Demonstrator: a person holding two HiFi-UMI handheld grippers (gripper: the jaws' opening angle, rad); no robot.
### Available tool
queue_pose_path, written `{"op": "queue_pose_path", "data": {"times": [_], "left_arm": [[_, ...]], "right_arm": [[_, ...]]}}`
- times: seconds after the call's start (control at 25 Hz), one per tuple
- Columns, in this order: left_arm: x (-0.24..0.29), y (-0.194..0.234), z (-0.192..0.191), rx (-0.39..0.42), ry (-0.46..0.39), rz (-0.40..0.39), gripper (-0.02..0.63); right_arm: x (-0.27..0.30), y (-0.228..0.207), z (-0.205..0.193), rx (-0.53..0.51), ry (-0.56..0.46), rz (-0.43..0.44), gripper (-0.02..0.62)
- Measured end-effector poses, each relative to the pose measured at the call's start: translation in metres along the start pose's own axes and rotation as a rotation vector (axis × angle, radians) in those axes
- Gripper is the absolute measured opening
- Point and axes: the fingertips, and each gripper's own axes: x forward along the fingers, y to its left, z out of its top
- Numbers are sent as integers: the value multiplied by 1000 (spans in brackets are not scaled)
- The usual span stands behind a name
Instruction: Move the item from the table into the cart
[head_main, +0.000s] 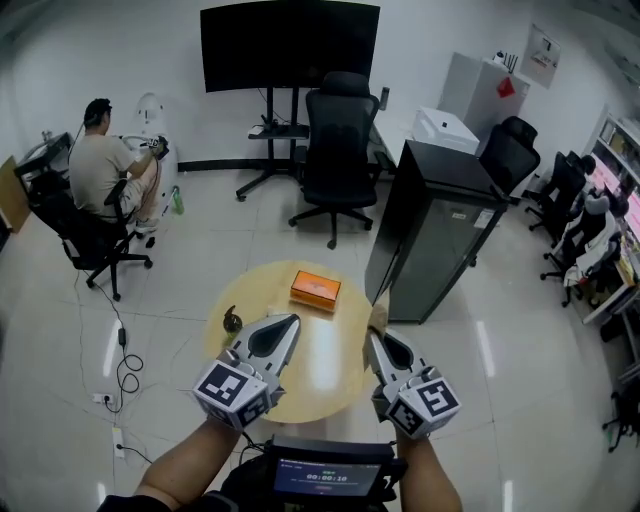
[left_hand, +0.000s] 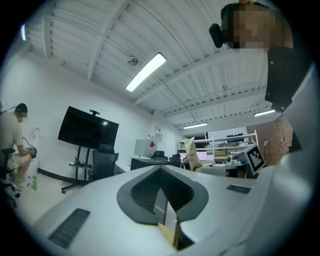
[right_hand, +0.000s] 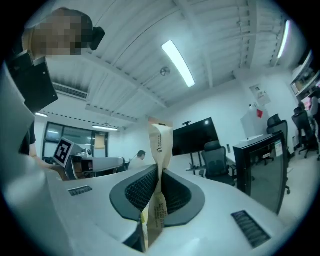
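Observation:
My right gripper (head_main: 373, 336) is shut on a slim beige paper packet (right_hand: 160, 145), which stands up out of the jaws, pinched at its waist. In the head view the packet (head_main: 378, 317) pokes out past the fingertips, above the right edge of the round wooden table (head_main: 330, 385). My left gripper (head_main: 292, 322) is raised beside it over the table, jaws together with nothing showing between them. An orange box (head_main: 315, 290) and a small dark object (head_main: 232, 322) lie on the table. From the left gripper view (left_hand: 161, 170) the packet (left_hand: 190, 152) shows at the right.
A tall black cabinet-like unit (head_main: 430, 240) stands just right of the table. A black office chair (head_main: 338, 150) and a TV on a stand (head_main: 289, 45) are behind it. A person sits at a desk far left (head_main: 105, 170). Cables lie on the floor at left (head_main: 122, 370).

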Motion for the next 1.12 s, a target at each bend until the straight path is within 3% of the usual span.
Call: {"op": "queue_pose_path", "data": {"times": [0.12,0.24,0.4,0.64,0.8,0.92,1.12], "left_arm": [[14,-6,-17,-38,40,22,8],[36,-29,-28,-65,69,-62,8],[42,-67,-27,-56,63,-253,8],[42,-160,-51,-32,52,-581,8],[17,-269,-77,-41,96,-780,8],[-27,-370,-82,-46,112,-938,8],[-159,-607,-89,-57,121,-1210,8]], "right_arm": [[-23,1,0,-42,-33,-94,17],[-52,-8,9,-57,-64,-212,17],[-91,-5,27,-88,-115,-370,17],[-200,-11,23,-125,-169,-690,17],[-325,16,12,-140,-193,-905,17],[-435,62,13,-138,-230,-1058,17],[-693,195,5,-167,-263,-1334,17]]}}
